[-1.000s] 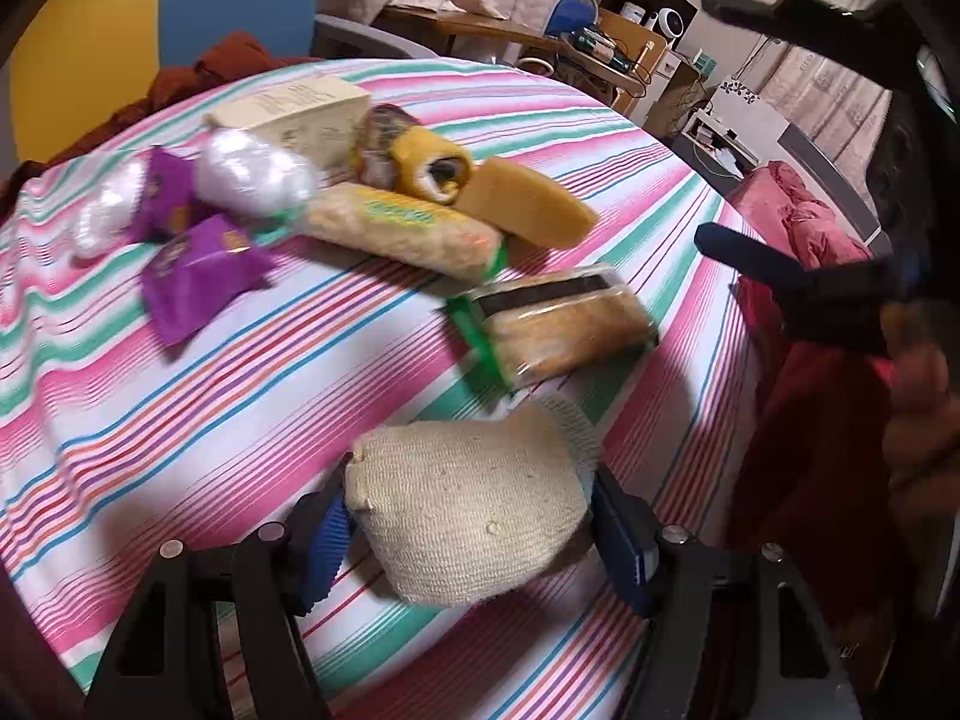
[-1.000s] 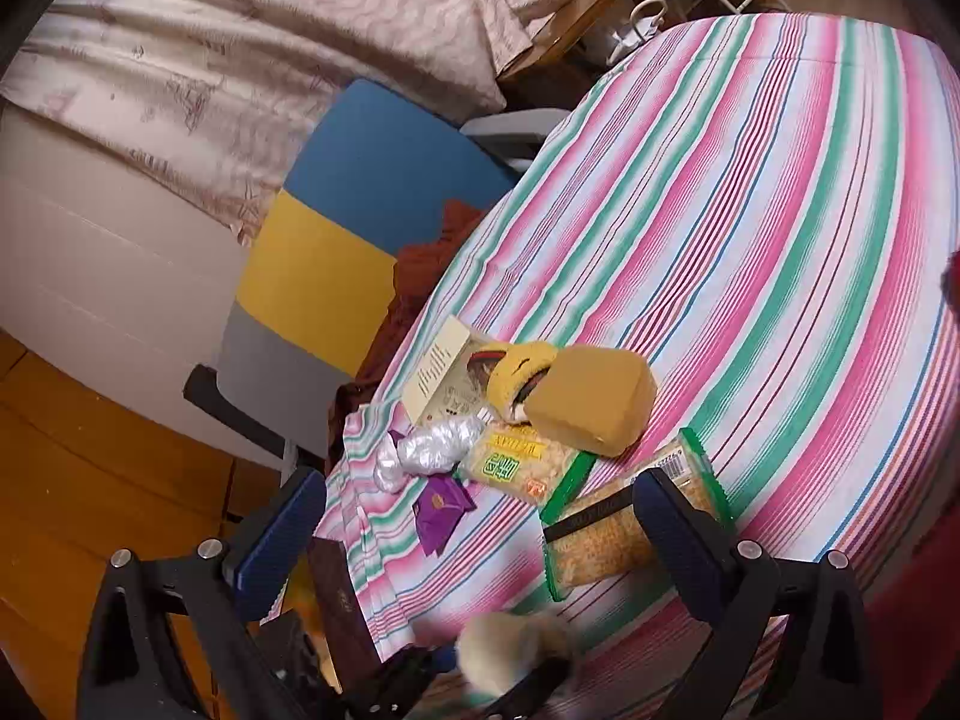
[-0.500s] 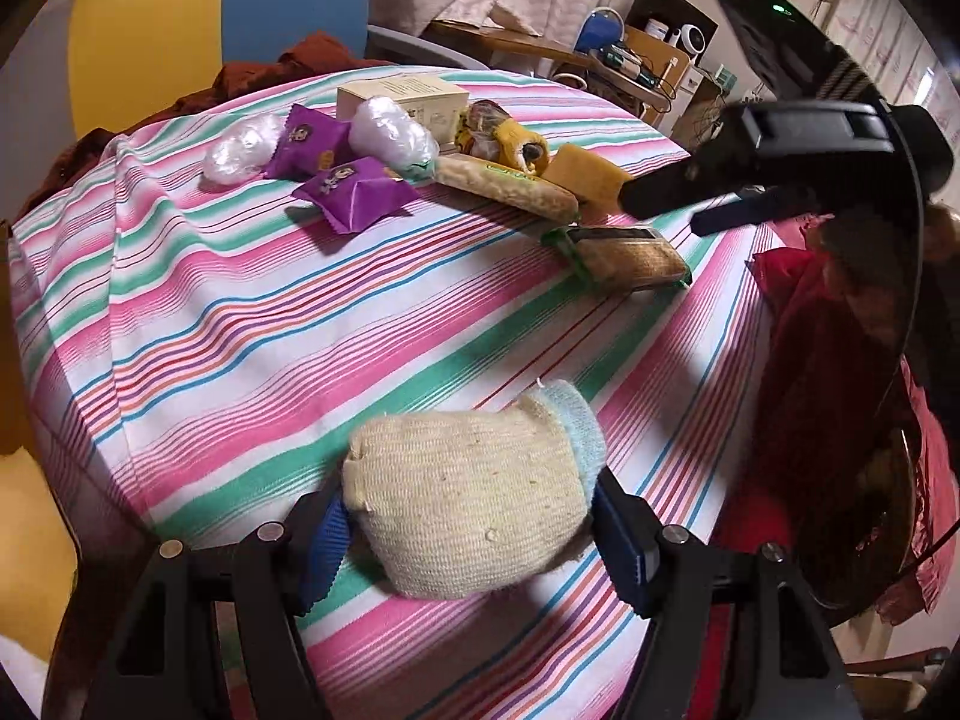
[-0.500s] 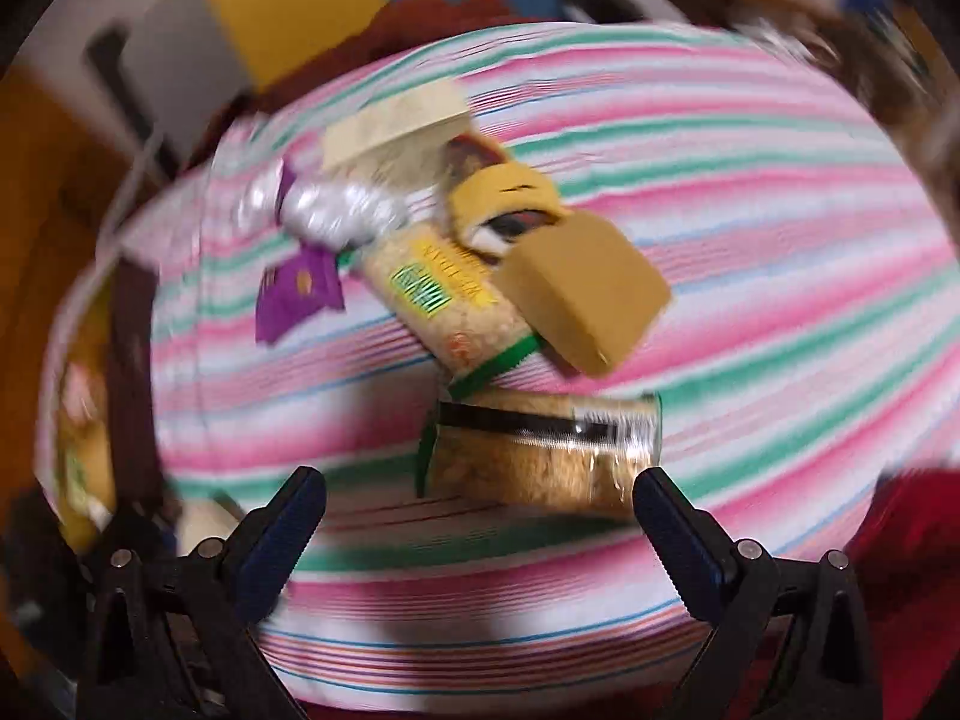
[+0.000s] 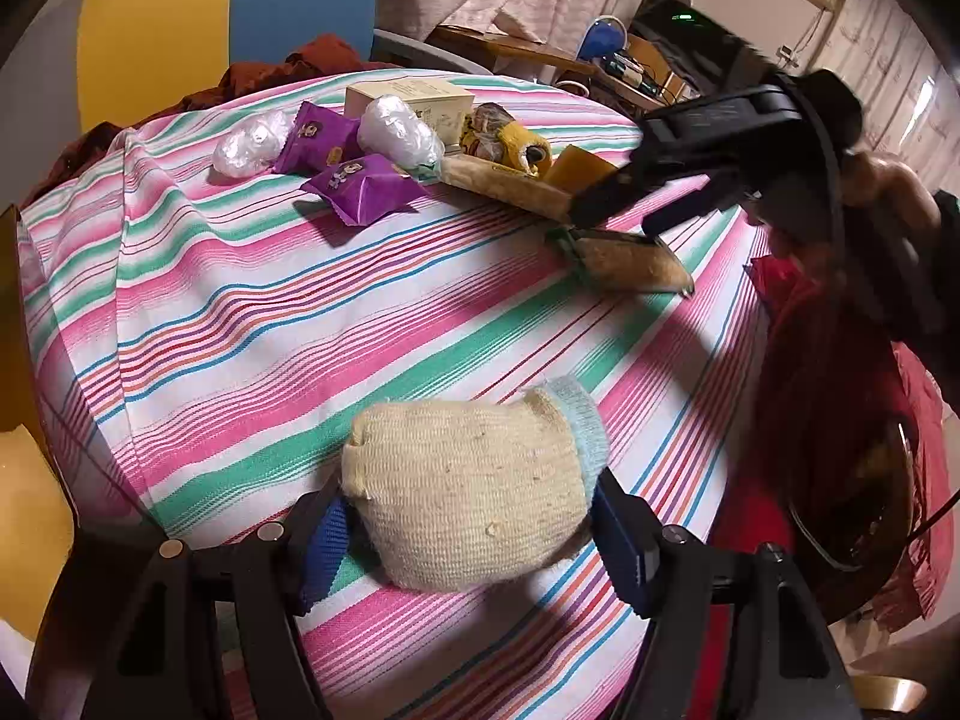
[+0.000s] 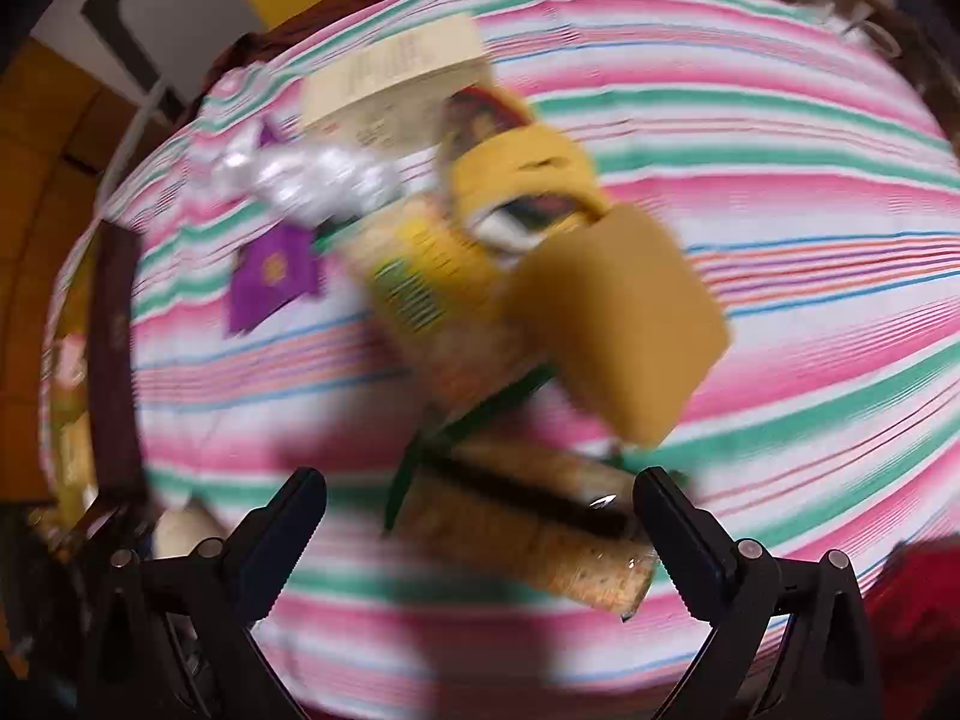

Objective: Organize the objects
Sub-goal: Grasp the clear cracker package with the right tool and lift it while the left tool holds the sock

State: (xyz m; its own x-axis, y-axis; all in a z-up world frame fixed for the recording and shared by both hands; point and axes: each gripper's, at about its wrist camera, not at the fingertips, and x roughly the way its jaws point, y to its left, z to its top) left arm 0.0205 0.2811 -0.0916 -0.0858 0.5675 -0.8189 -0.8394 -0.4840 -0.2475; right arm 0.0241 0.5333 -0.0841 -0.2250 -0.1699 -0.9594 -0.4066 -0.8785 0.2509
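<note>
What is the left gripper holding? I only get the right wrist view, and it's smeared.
Observer: The left gripper is shut on a cream knit sock with a pale blue cuff.
Operator: Where are my right jaws versus the cracker pack?
Observer: The right gripper is open, with its tips at the green end of the cracker pack. I can't tell whether they touch.
Operator: How many purple packets?
Observer: Two purple packets, just in front of the cream box.
</note>
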